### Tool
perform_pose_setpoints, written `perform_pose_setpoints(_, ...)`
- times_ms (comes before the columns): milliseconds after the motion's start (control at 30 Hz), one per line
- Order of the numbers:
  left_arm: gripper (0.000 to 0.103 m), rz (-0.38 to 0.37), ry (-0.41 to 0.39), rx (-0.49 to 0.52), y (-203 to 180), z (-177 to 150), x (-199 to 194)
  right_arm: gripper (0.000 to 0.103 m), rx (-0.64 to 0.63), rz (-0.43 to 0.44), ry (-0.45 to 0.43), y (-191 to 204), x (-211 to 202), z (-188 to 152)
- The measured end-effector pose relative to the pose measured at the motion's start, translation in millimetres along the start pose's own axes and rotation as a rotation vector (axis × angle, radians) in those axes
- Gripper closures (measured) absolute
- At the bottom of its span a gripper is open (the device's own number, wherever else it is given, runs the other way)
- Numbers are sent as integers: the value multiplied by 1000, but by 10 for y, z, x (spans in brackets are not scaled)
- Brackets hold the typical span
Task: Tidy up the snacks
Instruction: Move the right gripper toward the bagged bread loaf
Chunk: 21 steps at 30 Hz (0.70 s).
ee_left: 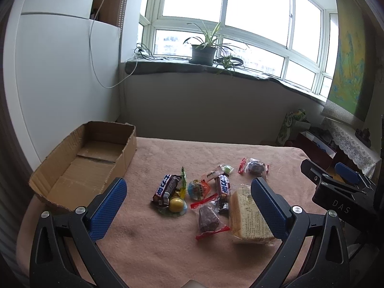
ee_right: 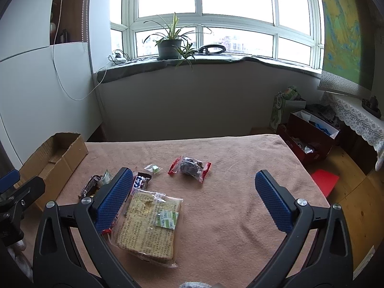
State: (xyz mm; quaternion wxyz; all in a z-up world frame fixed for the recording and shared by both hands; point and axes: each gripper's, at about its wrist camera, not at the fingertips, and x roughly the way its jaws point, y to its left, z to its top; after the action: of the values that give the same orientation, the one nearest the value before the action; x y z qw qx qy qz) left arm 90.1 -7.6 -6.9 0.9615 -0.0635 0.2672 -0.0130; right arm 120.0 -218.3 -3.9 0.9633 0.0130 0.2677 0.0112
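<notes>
Left gripper: spread wide, holding nothing; poised above the snack pile
Right gripper: spread wide, empty; above the bench beside the wafer pack
Bench: covered by a pinkish cloth; carries box and snacks
Cardboard box: at the bench's left far corner; open top, nothing visible inside
Wafer pack: clear wrap; lying flat at the right of the pile
2 chocolate bars: brown wrappers; in the pile
Gold egg: touching the left bar
Red-ended candy: apart, farther back
Potted plant: on the windowsill
</notes>
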Motion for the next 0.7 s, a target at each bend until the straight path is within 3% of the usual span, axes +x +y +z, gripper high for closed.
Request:
perform_pose_setpoints(267,1,12,2,-1,-6,-29,-42,0,-12,11,-7,24,-40,11)
perform_pose_setpoints(700,1,-31,26,-7,-32,-49,45,0,-14,-9,12,-3,26,-19)
